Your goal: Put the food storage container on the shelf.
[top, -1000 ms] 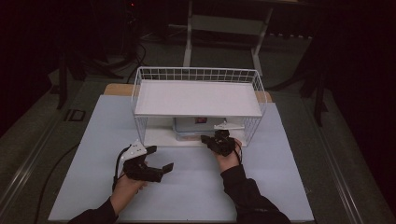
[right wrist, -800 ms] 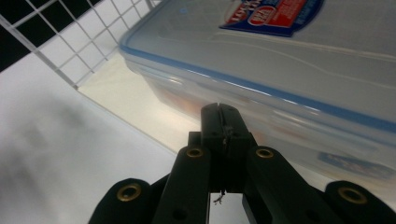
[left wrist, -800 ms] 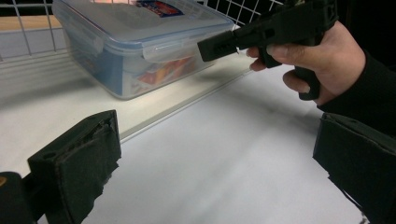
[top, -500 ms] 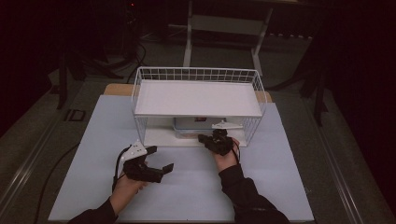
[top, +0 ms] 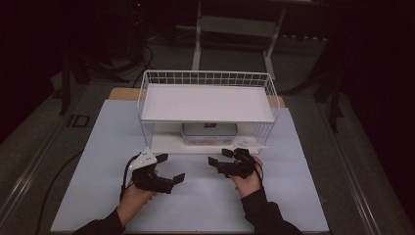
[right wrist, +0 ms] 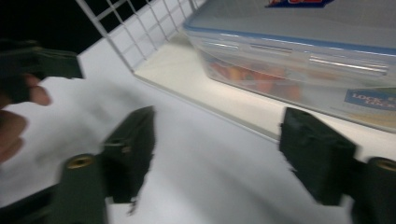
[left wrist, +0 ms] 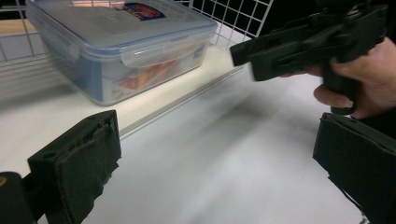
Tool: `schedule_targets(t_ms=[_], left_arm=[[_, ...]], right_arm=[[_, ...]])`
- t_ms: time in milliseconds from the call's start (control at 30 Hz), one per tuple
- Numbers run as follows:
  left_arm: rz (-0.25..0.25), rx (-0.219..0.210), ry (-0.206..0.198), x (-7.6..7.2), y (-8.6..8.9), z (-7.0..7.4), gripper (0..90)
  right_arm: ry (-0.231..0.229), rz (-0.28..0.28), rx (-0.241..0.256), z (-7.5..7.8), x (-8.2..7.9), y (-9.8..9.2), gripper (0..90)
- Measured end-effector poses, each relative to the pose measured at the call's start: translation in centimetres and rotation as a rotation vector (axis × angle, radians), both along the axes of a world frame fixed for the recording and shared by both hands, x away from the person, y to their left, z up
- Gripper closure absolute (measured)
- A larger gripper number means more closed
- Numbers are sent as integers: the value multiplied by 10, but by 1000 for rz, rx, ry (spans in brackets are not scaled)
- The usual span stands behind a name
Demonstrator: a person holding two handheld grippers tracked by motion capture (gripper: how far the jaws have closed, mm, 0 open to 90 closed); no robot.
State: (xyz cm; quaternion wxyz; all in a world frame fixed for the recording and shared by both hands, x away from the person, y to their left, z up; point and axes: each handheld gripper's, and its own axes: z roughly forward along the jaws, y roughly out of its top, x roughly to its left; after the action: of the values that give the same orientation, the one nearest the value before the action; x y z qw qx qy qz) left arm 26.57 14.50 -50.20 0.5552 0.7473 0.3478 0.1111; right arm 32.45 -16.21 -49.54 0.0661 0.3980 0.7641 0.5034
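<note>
High view places the left tool (top: 169, 169) at lower left of centre and the right tool (top: 221, 157) at lower centre, both above the white surface (top: 88, 161), jaws spread and holding nothing. A lidded plastic container (top: 209, 132) sits at centre frame on the lower shelf (top: 164, 143) of the wire rack (top: 205, 78), under the upper shelf. Left gripper view shows the container at upper left, latch flap facing outward, with the right tool in the upper right. Risk, as a judgement: clearance under the upper shelf looks low, so a steep approach may strike the wire; uneven grip on the smooth walls may tilt the container or push it deeper
</note>
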Motion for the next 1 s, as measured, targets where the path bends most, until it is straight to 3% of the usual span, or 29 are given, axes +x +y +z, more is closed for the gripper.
schedule_targets(t_ms=[600, 1000], left_arm=[[-13, 5, -21, -9, 9, 4, 7], [-36, 22, -17, -20, 12, 2, 7]], right_arm=[[-79, -37, -23, 5, -46, -46, 178], [-79, -33, -53, -2, -68, -70, 176]])
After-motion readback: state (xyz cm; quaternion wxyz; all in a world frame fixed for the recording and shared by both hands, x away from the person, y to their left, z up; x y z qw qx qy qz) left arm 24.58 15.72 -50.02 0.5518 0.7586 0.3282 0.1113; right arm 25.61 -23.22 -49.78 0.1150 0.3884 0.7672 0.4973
